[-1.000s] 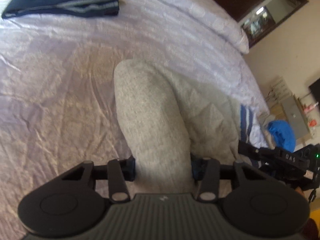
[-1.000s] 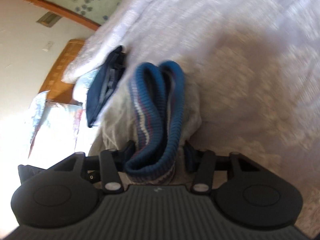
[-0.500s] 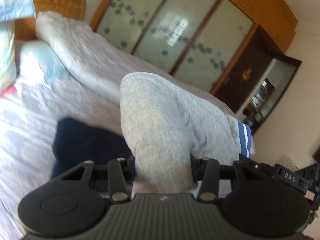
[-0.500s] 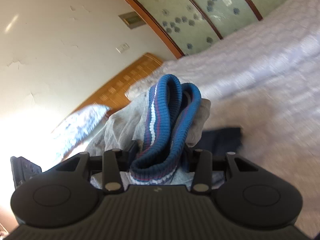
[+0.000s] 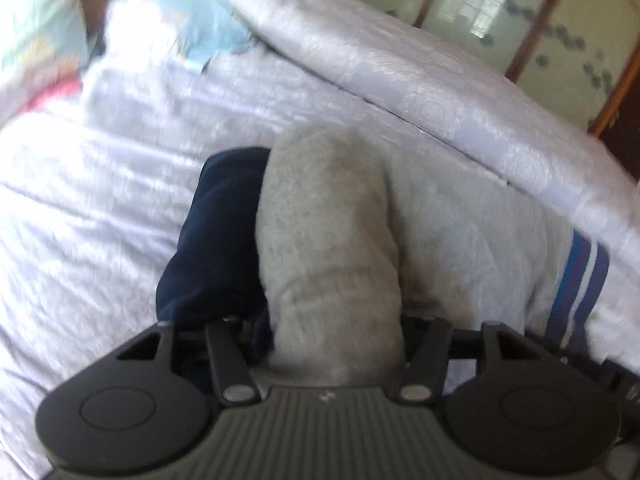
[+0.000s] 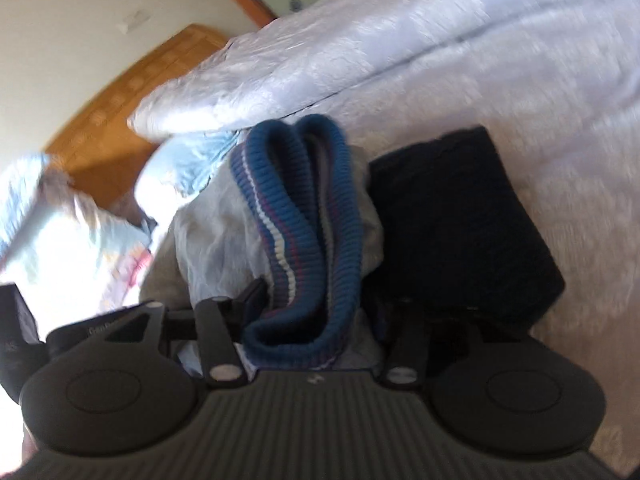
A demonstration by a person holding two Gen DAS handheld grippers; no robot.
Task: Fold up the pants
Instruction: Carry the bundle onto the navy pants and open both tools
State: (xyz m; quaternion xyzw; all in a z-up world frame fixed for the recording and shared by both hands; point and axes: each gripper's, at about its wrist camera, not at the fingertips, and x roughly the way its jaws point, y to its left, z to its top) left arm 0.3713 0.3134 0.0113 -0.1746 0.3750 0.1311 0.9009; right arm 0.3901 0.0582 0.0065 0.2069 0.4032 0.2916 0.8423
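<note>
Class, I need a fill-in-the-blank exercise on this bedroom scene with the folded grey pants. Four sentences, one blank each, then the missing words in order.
1. The pants between the left claw's fingers are ____ in colour.
2. The ribbed waistband in the right claw is mostly ____ with thin stripes.
3. The dark folded garment beside the pants is ____ blue.
4. Everything lies on a ____ with a pale quilt.

Missing words: grey; blue; navy; bed
</note>
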